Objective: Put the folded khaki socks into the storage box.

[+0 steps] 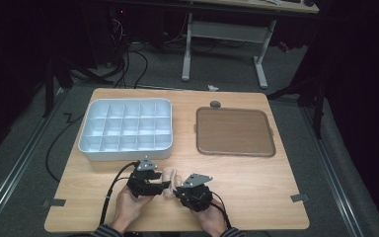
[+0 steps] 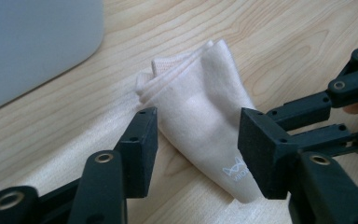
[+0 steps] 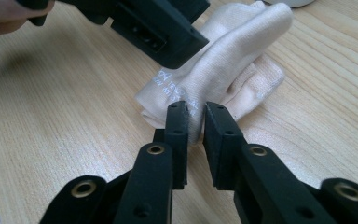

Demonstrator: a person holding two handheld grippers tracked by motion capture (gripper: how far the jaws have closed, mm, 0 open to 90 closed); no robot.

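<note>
Down at the bottom centre of the high view, the folded sock (image 1: pixel 170 178) sits on the tabletop (image 1: pixel 256 187). Right hand-held gripper (image 3: pixel 196 114) pinches just a thin fold of it, left hand-held gripper (image 2: pixel 198 135) is spread around it. Tiny bite like that could slip and the fold flops open.

Dim room, grey carpet floor (image 1: pixel 217 74); white-legged desk (image 1: pixel 227 34) at back, cables (image 1: pixel 123 59) beside it, dark walls around.
</note>
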